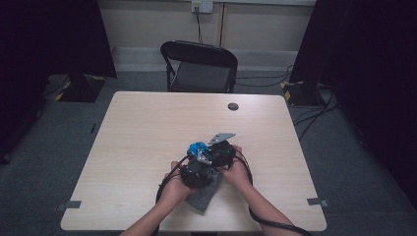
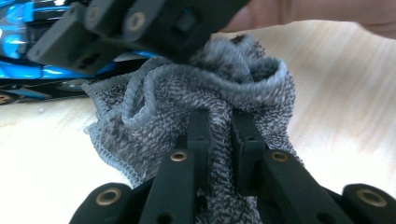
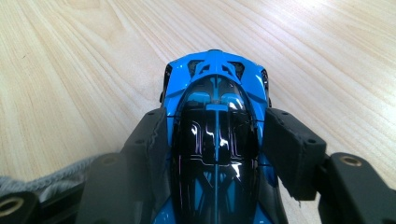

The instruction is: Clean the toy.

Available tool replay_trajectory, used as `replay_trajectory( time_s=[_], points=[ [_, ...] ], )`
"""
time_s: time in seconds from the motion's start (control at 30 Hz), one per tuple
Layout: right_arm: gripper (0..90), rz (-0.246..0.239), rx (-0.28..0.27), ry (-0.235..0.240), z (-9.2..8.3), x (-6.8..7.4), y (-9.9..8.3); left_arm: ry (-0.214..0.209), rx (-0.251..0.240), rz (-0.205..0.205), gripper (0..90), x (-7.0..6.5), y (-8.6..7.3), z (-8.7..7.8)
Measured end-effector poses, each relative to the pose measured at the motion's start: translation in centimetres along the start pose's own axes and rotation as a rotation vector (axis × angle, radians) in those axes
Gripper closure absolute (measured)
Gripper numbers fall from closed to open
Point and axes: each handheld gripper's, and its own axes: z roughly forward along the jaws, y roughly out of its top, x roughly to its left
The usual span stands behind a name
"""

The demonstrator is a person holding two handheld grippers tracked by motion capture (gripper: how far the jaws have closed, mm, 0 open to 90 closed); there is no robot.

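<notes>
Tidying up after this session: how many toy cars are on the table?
1. The blue toy car sits between the right gripper fingers, near the table's front middle. Others could be hidden under the hands.

From above we look forward and down on the pale wooden table [image 1: 147, 128]; our two gripper cameras sit close, both catching the crumpled grey knitted cloth [image 2: 210, 93].
</notes>
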Motion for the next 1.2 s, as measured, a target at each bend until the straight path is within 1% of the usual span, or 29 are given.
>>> replay_trajectory(
  time_s=[0.1, 0.13, 0.17, 0.23, 0.27, 0.3, 0.37, 0.4, 0.43, 0.47, 0.5, 0.53, 0.57, 0.7, 0.73, 0.77, 0.8, 0.83, 0.87, 0.93, 1.0, 1.03, 1.2],
  points=[
    [41.5, 0.001, 0.001, 0.0, 0.0, 0.0, 0.0, -0.001, -0.005, 0.003, 80.4, -0.1, -0.1, -0.2],
    [41.6, 0.001, 0.002, 0.001, 0.0, 0.0, 0.0, -0.002, -0.009, 0.006, 80.5, 0.0, -0.1, -0.6],
    [41.5, 0.001, 0.002, 0.001, 0.0, 0.0, 0.0, -0.004, -0.017, -0.002, 80.5, 0.2, -0.2, -0.9],
    [41.5, 0.001, 0.001, 0.001, 0.0, 0.0, 0.0, 0.002, -0.014, -0.005, 80.6, 0.4, -0.3, -1.5],
    [41.5, -0.001, -0.001, 0.001, 0.0, 0.0, 0.0, 0.002, -0.014, -0.005, 80.6, 0.4, -0.3, -1.5],
    [41.5, -0.002, -0.002, 0.002, 0.0, 0.0, 0.0, -0.004, -0.025, -0.017, 80.6, 0.7, -0.5, -2.2],
    [41.5, 0.001, 0.001, 0.004, 0.0, -0.1, 0.0, 0.003, -0.025, -0.011, 80.6, 0.9, -0.6, -2.5],
    [41.5, 0.002, 0.001, 0.004, 0.0, -0.1, 0.0, 0.039, -0.022, -0.003, 80.6, 1.4, -0.8, -3.0],
    [41.5, 0.002, 0.001, 0.004, 0.0, -0.1, 0.0, 0.05, -0.027, -0.022, 80.7, 1.9, -0.9, -3.4],
    [41.5, 0.005, 0.001, 0.004, 0.0, -0.1, 0.0, 0.05, -0.032, -0.037, 80.7, 2.2, -1.0, -3.5],
    [41.5, 0.006, 0.002, 0.004, 0.0, 0.0, 0.0, 0.05, -0.032, -0.037, 80.8, 2.2, -1.0, -3.5],
    [41.5, 0.006, 0.001, 0.004, 0.0, -0.1, 0.0, 0.056, -0.042, -0.063, 80.9, 3.1, -1.2, -4.1],
    [41.5, 0.007, 0.0, 0.004, 0.0, 0.0, 0.0, 0.055, -0.053, -0.078, 80.9, 3.5, -1.3, -4.4],
    [41.4, 0.004, -0.004, 0.002, 0.0, -0.1, -0.1, 0.079, -0.08, -0.104, 80.9, 4.7, -1.3, -5.4],
    [41.4, 0.004, -0.004, 0.002, 0.0, -0.1, -0.1, 0.079, -0.08, -0.104, 80.9, 4.7, -1.3, -5.4],
    [41.4, 0.003, -0.002, 0.003, 0.0, -0.1, 0.0, 0.095, -0.086, -0.11, 80.9, 5.1, -1.3, -5.7],
    [41.4, 0.003, -0.004, 0.002, 0.0, -0.1, -0.1, 0.111, -0.09, -0.116, 81.0, 5.8, -1.2, -6.0],
    [41.4, 0.003, -0.005, 0.002, 0.0, -0.1, -0.1, 0.121, -0.09, -0.135, 81.0, 6.2, -1.2, -6.1],
    [41.4, 0.006, -0.005, 0.002, 0.0, -0.1, -0.1, 0.132, -0.09, -0.138, 81.0, 6.4, -1.2, -6.1],
    [41.4, 0.006, -0.006, 0.002, 0.0, -0.1, -0.1, 0.136, -0.093, -0.155, 81.0, 7.0, -1.3, -6.2],
    [41.4, 0.006, -0.005, 0.003, 0.0, -0.1, -0.1, 0.152, -0.091, -0.161, 81.1, 7.6, -1.4, -6.1],
    [41.4, 0.005, -0.005, 0.003, 0.0, -0.1, -0.1, 0.153, -0.097, -0.172, 81.0, 7.9, -1.4, -6.1],
    [41.4, 0.004, -0.008, 0.004, 0.0, -0.1, -0.1, 0.193, -0.101, -0.211, 81.0, 9.6, -1.6, -5.8]
  ],
)
